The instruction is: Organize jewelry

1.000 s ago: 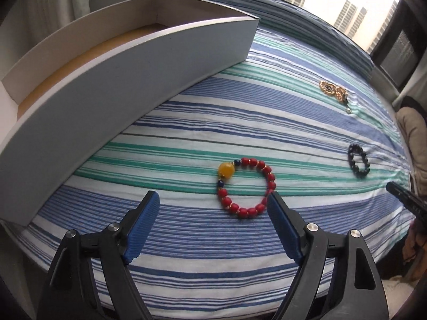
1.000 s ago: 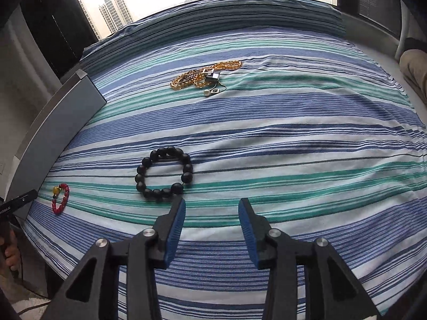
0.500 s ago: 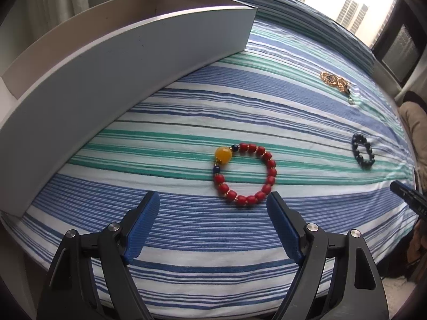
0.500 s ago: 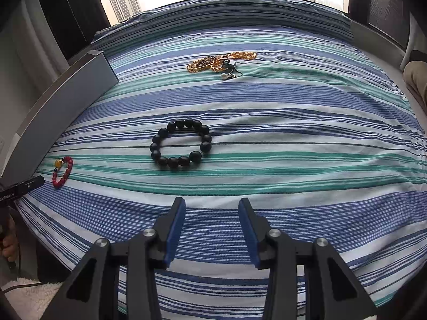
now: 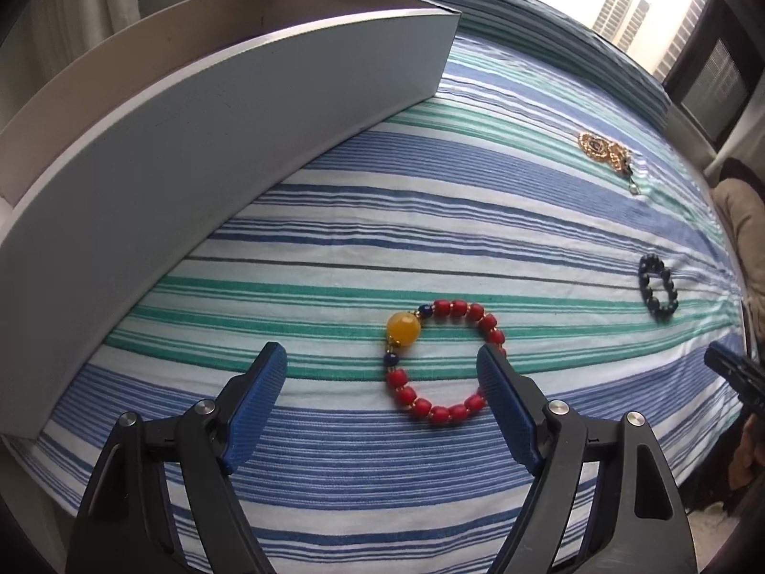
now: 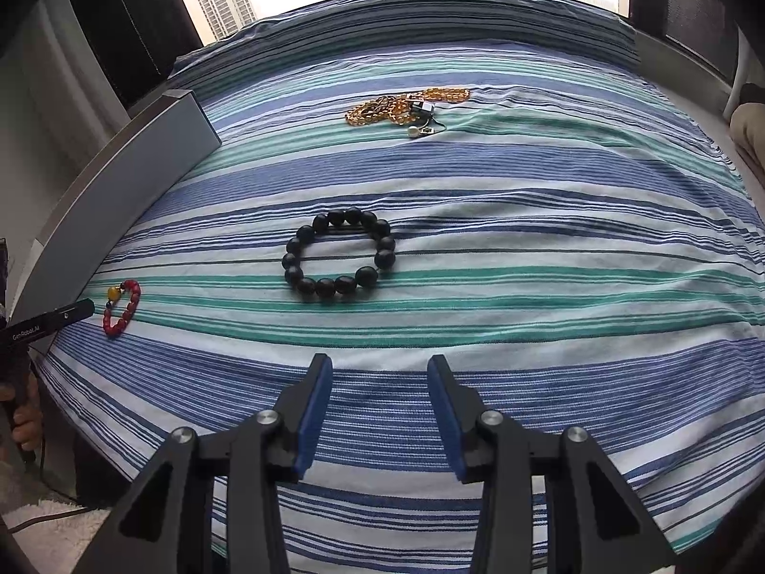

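A red bead bracelet (image 5: 442,363) with a big amber bead lies flat on the striped cloth. My left gripper (image 5: 382,358) is wide open and low over it; its right finger (image 5: 502,402) reaches the bracelet's right side. The bracelet also shows far left in the right wrist view (image 6: 122,308). A black bead bracelet (image 6: 339,253) lies ahead of my right gripper (image 6: 380,370), which is open, empty and some way short of it. The black bracelet shows at the right in the left wrist view (image 5: 659,289). A tangle of amber bead jewelry (image 6: 401,105) lies farther back.
A long white open box (image 5: 229,110) stands along the left side of the table, close to the red bracelet. The striped blue, green and white cloth (image 6: 550,239) covers the table. The table edge runs close beneath both grippers. Windows lie behind.
My left gripper has moved forward and down, so the red bracelet now sits between its fingers. My right gripper has drawn back from the black bracelet. Both stay open.
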`<state>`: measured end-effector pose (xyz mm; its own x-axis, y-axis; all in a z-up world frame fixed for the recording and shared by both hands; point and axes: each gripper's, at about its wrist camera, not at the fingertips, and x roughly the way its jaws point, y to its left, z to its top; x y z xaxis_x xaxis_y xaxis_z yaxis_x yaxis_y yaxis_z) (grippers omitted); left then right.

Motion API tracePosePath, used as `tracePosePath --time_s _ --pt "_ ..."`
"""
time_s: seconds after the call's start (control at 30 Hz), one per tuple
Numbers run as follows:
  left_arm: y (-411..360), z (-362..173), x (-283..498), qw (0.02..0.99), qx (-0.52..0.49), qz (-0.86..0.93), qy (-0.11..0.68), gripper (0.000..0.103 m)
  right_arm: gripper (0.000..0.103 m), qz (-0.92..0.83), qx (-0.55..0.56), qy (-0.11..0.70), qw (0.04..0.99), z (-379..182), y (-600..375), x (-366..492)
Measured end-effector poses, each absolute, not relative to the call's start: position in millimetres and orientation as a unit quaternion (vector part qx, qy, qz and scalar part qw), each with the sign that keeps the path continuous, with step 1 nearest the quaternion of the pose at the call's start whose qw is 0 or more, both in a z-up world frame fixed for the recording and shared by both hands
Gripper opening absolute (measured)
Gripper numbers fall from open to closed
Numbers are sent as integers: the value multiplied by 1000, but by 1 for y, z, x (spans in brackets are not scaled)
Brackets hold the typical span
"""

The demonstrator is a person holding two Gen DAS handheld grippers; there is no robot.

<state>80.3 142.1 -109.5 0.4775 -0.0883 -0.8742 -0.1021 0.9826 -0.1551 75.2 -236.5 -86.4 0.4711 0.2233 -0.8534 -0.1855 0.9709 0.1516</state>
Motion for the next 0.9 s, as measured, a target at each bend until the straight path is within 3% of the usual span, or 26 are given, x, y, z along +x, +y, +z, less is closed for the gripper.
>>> tracePosePath --time_s 0.1,0.23,0.27,0.3,0.33,0.7,0.8,0.9 --pt "136 -116 92 853 -74 -2 517 81 42 121 20 496 860 -81 -238 75" --pt "126 -126 96 853 -45 -10 520 64 42 118 19 489 864 -72 -243 89" --pt "122 -126 95 858 -29 -9 513 44 42 113 18 486 867 -69 -245 95" --pt "119 -126 94 861 -12 -5 509 34 42 108 13 484 868 -68 -246 102" --pt "117 -125 94 861 -11 -12 508 17 42 104 7 488 866 -69 -246 109" --pt "125 -125 91 860 -66 -7 506 15 42 111 -22 511 852 -107 -208 162" --pt "127 -123 86 861 -72 -3 503 15 13 106 -66 515 848 -111 -198 160" --pt "130 -110 79 867 -82 -4 491 15 13 116 -47 517 847 -101 -202 156"
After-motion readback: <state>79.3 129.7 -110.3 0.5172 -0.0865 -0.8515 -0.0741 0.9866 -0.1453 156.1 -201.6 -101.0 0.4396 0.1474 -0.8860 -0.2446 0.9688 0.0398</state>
